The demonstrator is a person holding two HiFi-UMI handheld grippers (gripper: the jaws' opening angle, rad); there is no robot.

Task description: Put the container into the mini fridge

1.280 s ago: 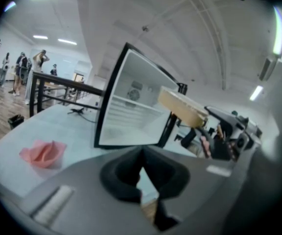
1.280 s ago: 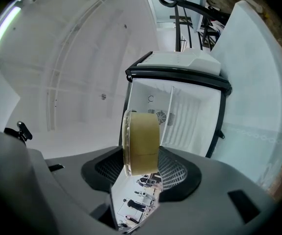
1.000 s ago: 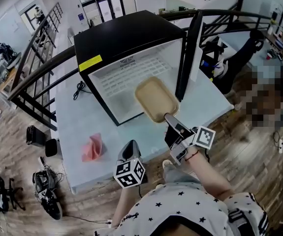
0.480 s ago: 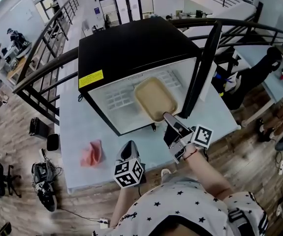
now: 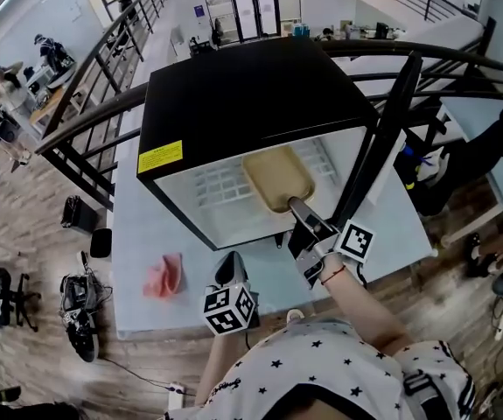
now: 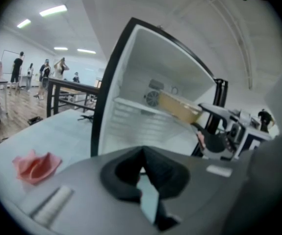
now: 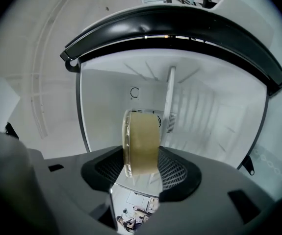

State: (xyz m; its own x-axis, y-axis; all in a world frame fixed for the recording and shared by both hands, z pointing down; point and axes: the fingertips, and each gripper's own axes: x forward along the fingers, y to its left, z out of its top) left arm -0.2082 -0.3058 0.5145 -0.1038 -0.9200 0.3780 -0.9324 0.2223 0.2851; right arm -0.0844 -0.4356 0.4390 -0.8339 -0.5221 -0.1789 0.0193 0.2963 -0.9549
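The right gripper grips a tan container between wide-set jaws, holding it straight ahead of itself inside the open mini fridge. The left gripper, jaws together and empty, is beside it outside the fridge. A pink cloth lies on the table further left.

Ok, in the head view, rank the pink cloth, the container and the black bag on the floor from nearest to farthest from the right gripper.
1. The container, clamped in the right gripper's tongs.
2. The pink cloth, on the table's left part.
3. The black bag, on the floor beyond the table's left edge.
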